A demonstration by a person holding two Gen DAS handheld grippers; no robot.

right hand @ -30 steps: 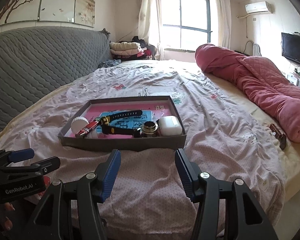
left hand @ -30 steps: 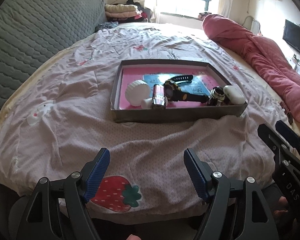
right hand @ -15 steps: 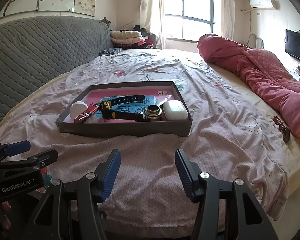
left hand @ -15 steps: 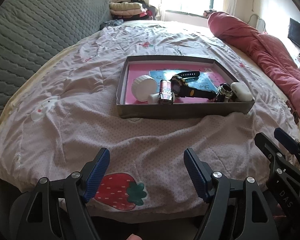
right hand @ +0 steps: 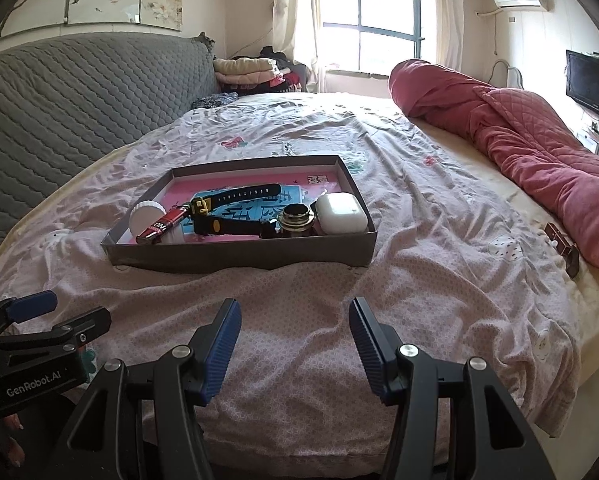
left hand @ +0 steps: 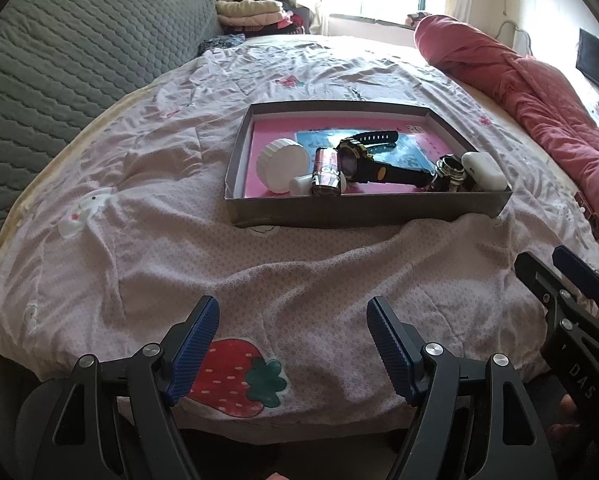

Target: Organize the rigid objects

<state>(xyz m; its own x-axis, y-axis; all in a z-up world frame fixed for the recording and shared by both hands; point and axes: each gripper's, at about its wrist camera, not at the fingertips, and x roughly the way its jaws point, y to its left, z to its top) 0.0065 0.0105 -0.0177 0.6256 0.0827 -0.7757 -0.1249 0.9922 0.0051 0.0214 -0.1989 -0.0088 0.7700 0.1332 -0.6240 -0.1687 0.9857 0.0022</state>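
A wide bed [right hand: 439, 240] under a pale pink strawberry-print cover fills the room, with a grey quilted headboard [right hand: 79, 92] along its left edge and a rolled red quilt [right hand: 519, 140] along the right. The grey tray [left hand: 363, 210] of small objects sits mid-bed. Left tool [left hand: 293, 334] and right tool [right hand: 295, 330] hover released over the near edge.

Left gripper [left hand: 293, 338] fingers spread, nothing between them, over the bed [left hand: 139, 240] edge by the strawberry patch [left hand: 235, 380]. Tray [left hand: 363, 210] ahead holds white jar [left hand: 283, 164], red tube [left hand: 326, 168], watch [left hand: 367, 162], earbud case [left hand: 483, 170]. Right gripper [left hand: 559, 276] at right edge.
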